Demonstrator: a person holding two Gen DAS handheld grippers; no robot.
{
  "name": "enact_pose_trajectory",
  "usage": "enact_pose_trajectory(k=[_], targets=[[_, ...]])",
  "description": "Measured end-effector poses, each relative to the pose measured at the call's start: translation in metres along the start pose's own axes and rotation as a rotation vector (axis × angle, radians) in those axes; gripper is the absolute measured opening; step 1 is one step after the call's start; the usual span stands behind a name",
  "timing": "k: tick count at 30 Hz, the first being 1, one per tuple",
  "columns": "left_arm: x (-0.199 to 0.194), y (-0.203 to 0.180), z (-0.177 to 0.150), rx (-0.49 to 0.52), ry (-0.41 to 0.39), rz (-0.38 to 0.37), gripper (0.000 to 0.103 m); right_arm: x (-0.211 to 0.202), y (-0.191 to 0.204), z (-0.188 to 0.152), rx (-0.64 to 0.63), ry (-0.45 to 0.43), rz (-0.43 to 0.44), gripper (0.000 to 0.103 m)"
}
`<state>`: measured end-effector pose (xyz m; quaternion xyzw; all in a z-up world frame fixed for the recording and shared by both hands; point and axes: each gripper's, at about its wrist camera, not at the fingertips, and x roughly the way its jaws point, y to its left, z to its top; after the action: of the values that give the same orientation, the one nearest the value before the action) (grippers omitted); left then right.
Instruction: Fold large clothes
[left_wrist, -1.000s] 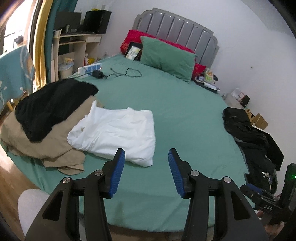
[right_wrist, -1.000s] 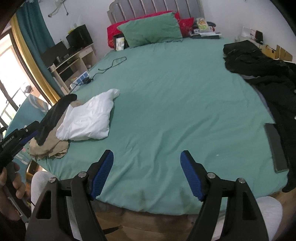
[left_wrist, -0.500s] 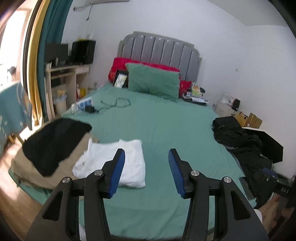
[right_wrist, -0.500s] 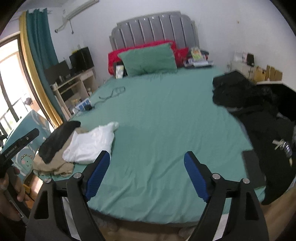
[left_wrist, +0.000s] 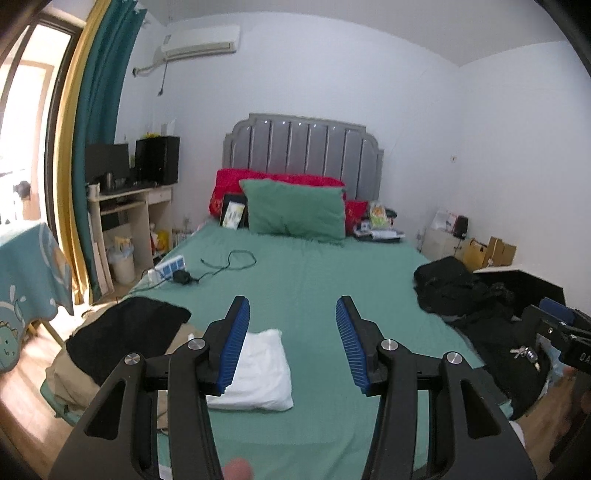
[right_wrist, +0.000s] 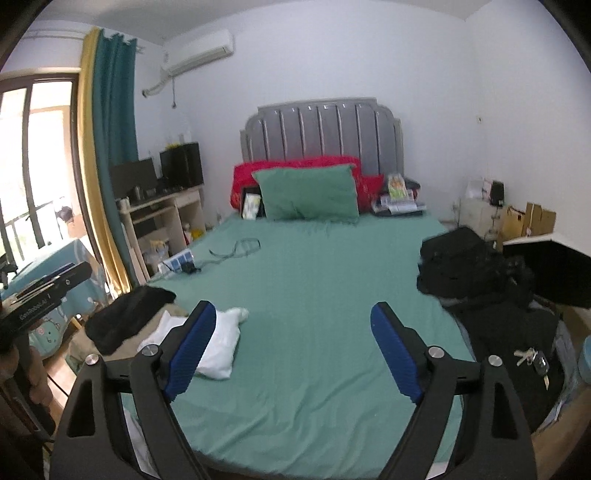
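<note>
A folded white garment (left_wrist: 264, 373) lies at the near left of the green bed (left_wrist: 314, 295), next to a tan garment (left_wrist: 62, 380) with a black one (left_wrist: 125, 332) on top. A heap of black clothes (left_wrist: 465, 295) lies on the bed's right side. The white garment (right_wrist: 218, 343) and the black heap (right_wrist: 476, 273) also show in the right wrist view. My left gripper (left_wrist: 291, 345) is open and empty above the bed's foot. My right gripper (right_wrist: 293, 347) is open wide and empty there too.
A green pillow (left_wrist: 295, 216) and red pillows (left_wrist: 236, 184) lean on the grey headboard. A power strip and cable (left_wrist: 177, 271) lie at the bed's left edge. A desk (left_wrist: 129, 210) stands left. Keys (right_wrist: 532, 360) rest on the black clothes. Boxes (left_wrist: 487, 253) stand right.
Both grippers have drawn back and tilted up from the bed, so more of the room and wall shows. Both stay open and empty. The clothes have not moved.
</note>
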<state>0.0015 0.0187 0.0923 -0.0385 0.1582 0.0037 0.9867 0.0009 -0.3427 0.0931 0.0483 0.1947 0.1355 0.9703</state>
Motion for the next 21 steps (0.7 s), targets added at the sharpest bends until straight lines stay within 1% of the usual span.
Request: enact_pose_trajectory(k=[2,3,4,6,7,8,9,11,12,15,21], targets=[[-0.008,0.000,0.004,0.009,-0.041,0.018,0.052,-0.005,0.005,0.003,-0.005,-0.026,0.020,0.089],[-0.014,-0.001,0.005,0.016,-0.069,0.024,0.059,-0.006,0.007,0.004,-0.009,-0.035,0.028,0.091],[-0.018,-0.001,0.006,0.019,-0.089,0.027,0.069,-0.009,0.010,0.004,-0.017,-0.047,0.038,0.094],[-0.028,0.001,0.007,0.023,-0.141,0.028,0.075,-0.010,0.016,0.006,-0.034,-0.065,0.045,0.098],[-0.031,0.001,0.006,0.025,-0.157,0.024,0.077,-0.010,0.019,0.006,-0.041,-0.074,0.051,0.101],[-0.031,0.001,0.005,0.028,-0.163,0.022,0.078,-0.009,0.021,0.006,-0.046,-0.078,0.061,0.101],[-0.030,0.001,0.004,0.034,-0.158,0.015,0.080,-0.007,0.024,0.005,-0.049,-0.080,0.069,0.102],[-0.023,0.001,0.000,0.038,-0.138,0.011,0.080,-0.004,0.029,0.003,-0.059,-0.077,0.073,0.102],[-0.018,0.002,-0.003,0.039,-0.116,0.014,0.081,0.001,0.032,0.002,-0.064,-0.066,0.076,0.102],[-0.011,0.007,-0.010,0.032,-0.084,0.029,0.081,0.011,0.035,-0.002,-0.074,-0.035,0.081,0.102],[-0.005,0.022,-0.018,0.001,-0.065,0.042,0.081,0.022,0.038,-0.008,-0.070,-0.005,0.094,0.102]])
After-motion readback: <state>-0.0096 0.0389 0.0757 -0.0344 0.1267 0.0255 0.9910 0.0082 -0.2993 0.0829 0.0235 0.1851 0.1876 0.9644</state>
